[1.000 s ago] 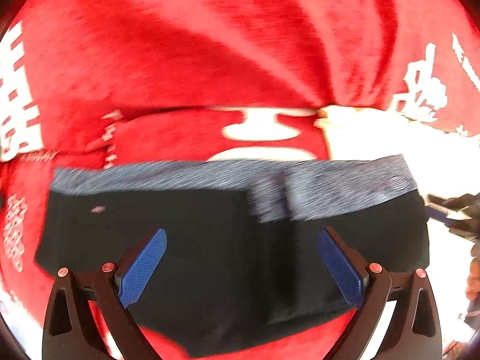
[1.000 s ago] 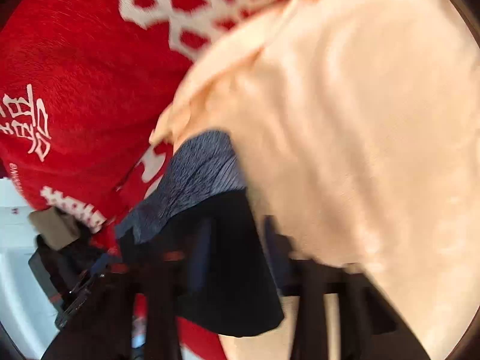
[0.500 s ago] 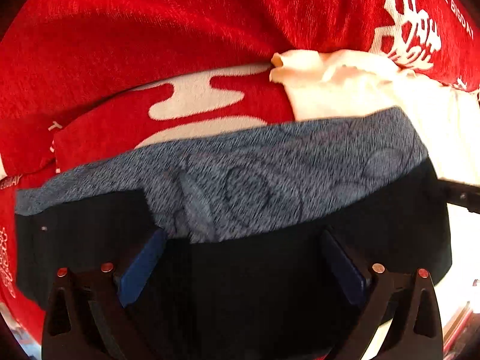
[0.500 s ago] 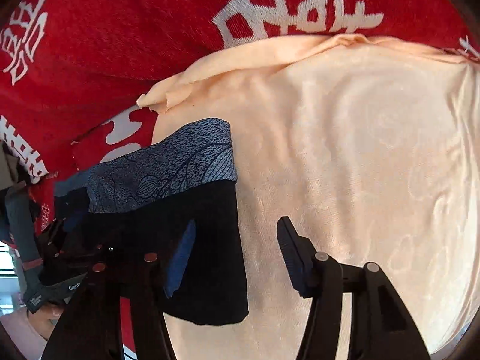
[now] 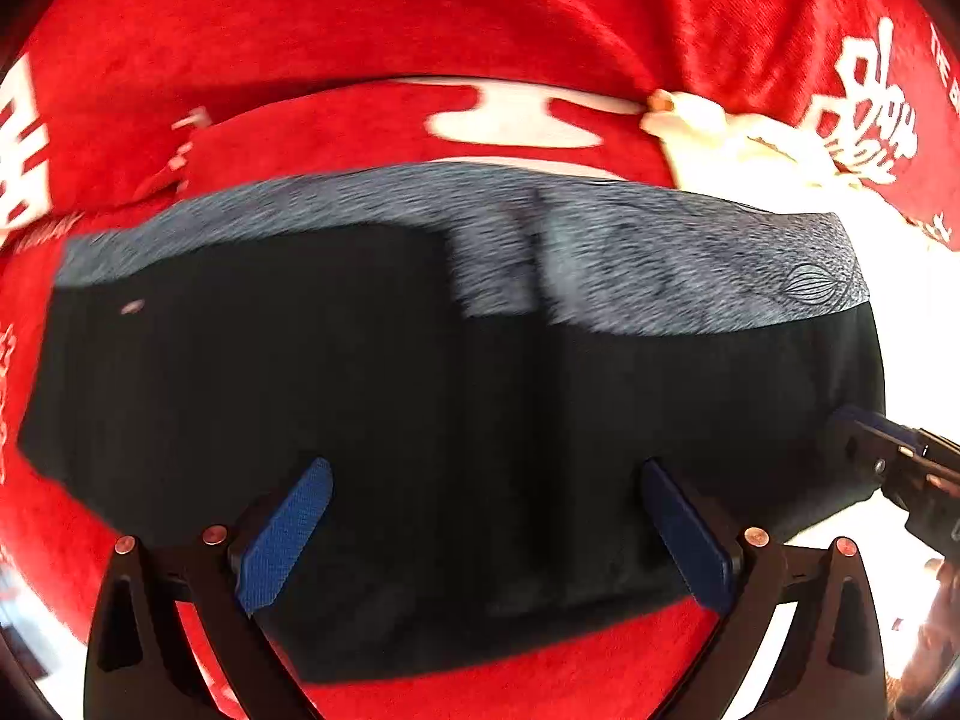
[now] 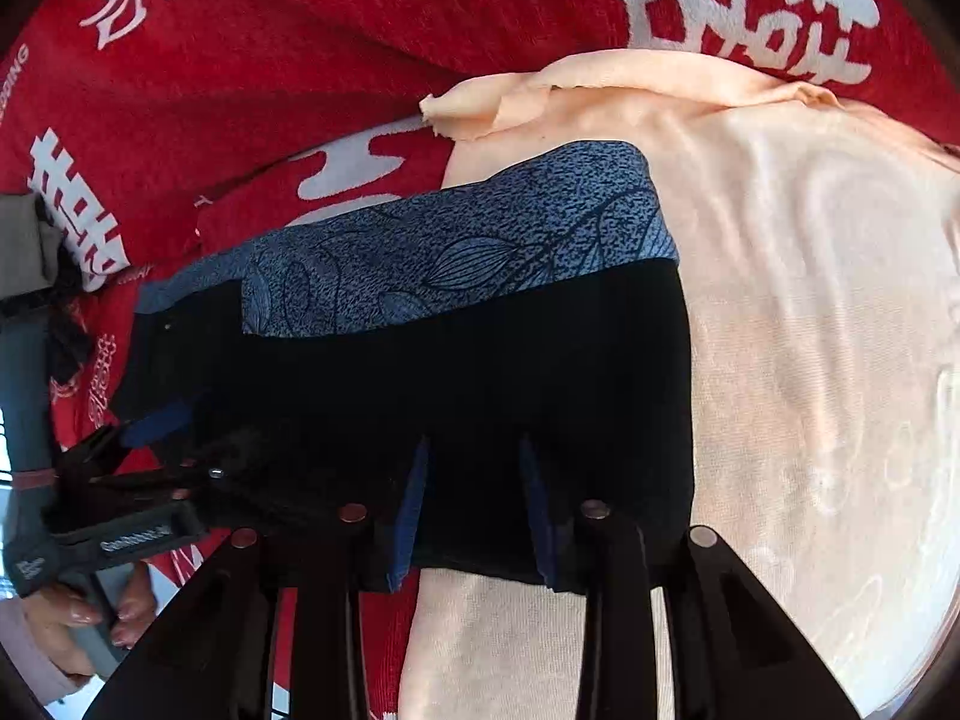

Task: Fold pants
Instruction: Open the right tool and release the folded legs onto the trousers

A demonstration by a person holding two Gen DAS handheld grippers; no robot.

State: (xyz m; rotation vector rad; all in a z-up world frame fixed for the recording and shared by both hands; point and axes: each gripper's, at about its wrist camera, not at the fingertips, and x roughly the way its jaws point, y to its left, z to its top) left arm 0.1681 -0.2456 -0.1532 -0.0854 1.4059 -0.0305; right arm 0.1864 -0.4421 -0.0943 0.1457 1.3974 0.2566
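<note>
Pants (image 5: 420, 420) lay folded into compact black block, grey-blue waistband (image 6: 480, 246) on far edge; lay on red blanket (image 5: 360, 30), right end over peach cloth (image 6: 810, 330).

Left claw (image 5: 486, 516) spread wide, empty, hovering over pants' near edge.

Right claw (image 6: 474, 504) part-closed, narrow gap, over pants' near right end; whether pinching fabric, cannot tell.

Judgement: main folds looked done; perhaps one last fold or smoothing left.
</note>
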